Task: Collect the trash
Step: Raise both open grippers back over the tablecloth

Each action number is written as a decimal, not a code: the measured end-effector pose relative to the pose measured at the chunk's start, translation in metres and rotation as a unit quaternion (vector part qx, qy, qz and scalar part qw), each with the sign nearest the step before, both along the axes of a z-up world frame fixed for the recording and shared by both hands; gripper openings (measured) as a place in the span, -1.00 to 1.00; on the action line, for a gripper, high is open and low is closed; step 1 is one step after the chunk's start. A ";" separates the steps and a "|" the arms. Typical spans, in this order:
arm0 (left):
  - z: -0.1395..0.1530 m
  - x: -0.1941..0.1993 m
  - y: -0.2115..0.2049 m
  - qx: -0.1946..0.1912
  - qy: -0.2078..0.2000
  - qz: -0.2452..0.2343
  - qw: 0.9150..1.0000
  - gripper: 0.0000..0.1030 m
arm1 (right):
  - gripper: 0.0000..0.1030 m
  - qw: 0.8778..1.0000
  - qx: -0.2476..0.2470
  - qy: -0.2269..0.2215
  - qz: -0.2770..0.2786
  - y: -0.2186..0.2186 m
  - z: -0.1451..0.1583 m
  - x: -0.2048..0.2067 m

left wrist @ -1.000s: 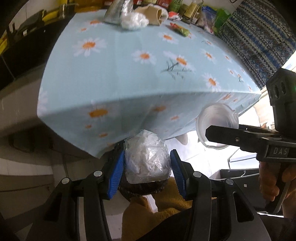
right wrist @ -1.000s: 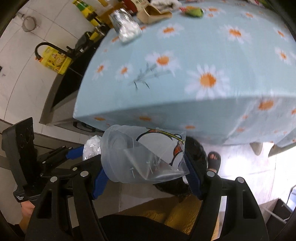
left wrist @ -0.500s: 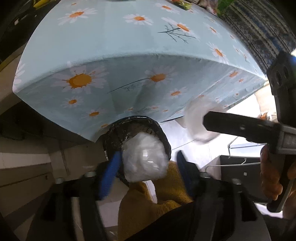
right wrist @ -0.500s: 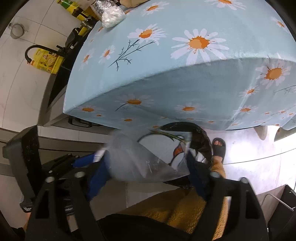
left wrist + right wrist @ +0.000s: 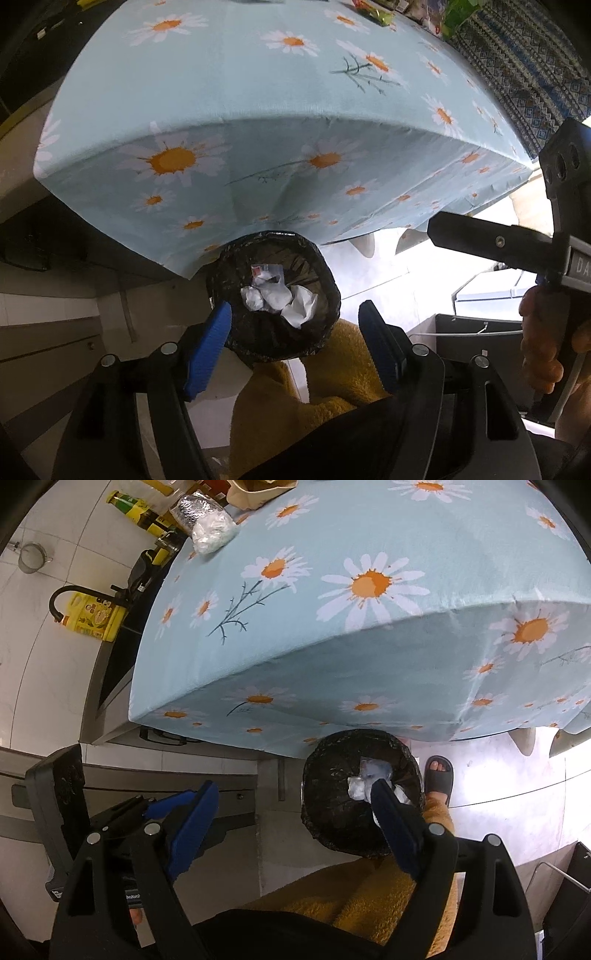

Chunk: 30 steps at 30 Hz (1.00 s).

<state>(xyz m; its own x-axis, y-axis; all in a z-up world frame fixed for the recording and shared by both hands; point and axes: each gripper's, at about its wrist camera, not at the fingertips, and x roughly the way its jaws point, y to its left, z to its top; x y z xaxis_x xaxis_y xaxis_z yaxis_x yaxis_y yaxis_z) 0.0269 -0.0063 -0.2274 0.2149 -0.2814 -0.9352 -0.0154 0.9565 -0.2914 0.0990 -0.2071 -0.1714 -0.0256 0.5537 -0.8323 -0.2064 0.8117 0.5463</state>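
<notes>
Now, bin [image 5: 273,295]: on the floor, under the worktop [image 5: 258,92] edge, black bag inside.
Trash [image 5: 280,299]: white crumpled bits lie in the bin.
Left gripper [image 5: 291,347]: jaws just opened wide, nothing between them.
Right gripper [image 5: 291,827]: jaws just opened wide, holding nothing.

Below and just ahead of our left hand-held gripper [image 5: 291,343] stands the trash bin [image 5: 273,299], crumpled wrappers [image 5: 280,299] inside it. The bench [image 5: 258,110] lies beyond, its edge overhanging the bin. Our right hand-held gripper [image 5: 295,819] has the bin ahead to its right; a sandalled foot [image 5: 437,777] stands right of the bin.
</notes>
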 end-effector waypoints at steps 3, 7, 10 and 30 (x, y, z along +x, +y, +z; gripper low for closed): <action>0.005 -0.001 0.004 -0.001 -0.006 0.008 1.000 0.34 | 0.62 1.000 0.003 -0.007 0.002 0.001 0.006 -0.002; 0.018 -0.003 0.010 0.001 -0.022 0.016 1.000 0.34 | 0.62 0.999 -0.010 -0.038 0.012 0.004 0.018 -0.007; 0.029 -0.004 0.013 0.001 -0.033 0.017 0.999 0.43 | 0.64 0.998 -0.015 -0.054 0.015 0.007 0.028 -0.009; 0.111 0.019 0.030 0.020 -0.114 0.031 0.993 0.54 | 0.70 0.980 -0.021 -0.198 0.005 -0.003 0.120 0.034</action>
